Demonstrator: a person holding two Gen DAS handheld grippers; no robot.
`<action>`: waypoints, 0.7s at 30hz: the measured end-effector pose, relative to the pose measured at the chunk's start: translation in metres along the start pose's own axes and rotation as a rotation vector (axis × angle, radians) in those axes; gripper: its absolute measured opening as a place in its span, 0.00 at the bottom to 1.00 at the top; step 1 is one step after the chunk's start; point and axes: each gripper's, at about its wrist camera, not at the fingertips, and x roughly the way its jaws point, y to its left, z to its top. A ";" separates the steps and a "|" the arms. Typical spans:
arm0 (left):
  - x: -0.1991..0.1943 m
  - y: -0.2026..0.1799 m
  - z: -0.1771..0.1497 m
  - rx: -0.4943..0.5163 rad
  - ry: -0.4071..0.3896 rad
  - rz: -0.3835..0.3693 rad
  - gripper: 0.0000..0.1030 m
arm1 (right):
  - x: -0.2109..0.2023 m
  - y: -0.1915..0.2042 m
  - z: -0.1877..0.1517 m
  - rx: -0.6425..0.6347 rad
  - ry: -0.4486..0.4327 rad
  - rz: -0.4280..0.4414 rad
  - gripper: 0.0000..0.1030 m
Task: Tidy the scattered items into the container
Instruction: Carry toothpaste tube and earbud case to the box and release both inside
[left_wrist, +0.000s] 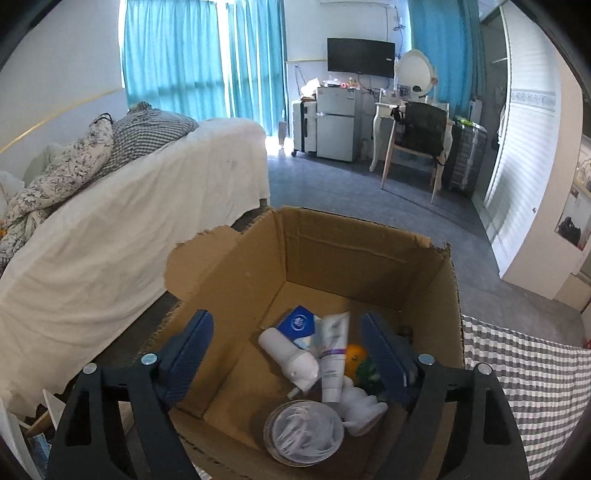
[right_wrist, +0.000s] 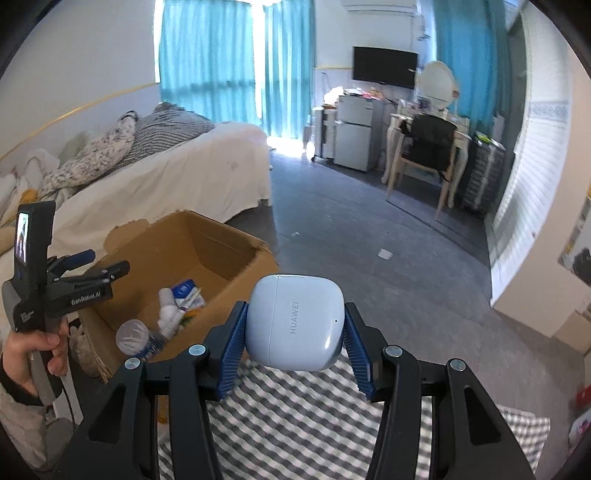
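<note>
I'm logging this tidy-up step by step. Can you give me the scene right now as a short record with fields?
container: cardboard box, open, on the floor beside the bed
in the box: tube, white bottle, blue packet, round clear tub
left gripper: open over the box, nothing between its fingers
right gripper: shut on a pale earbud case
under right gripper: checked cloth
</note>
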 end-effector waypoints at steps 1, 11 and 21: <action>-0.003 0.004 0.000 -0.004 -0.004 0.004 0.85 | 0.003 0.005 0.004 -0.013 -0.007 0.009 0.49; -0.025 0.038 0.004 -0.043 -0.032 0.060 0.99 | 0.049 0.078 0.042 -0.148 -0.036 0.159 0.49; -0.037 0.062 -0.002 -0.067 -0.024 0.147 0.99 | 0.102 0.116 0.051 -0.164 0.020 0.250 0.49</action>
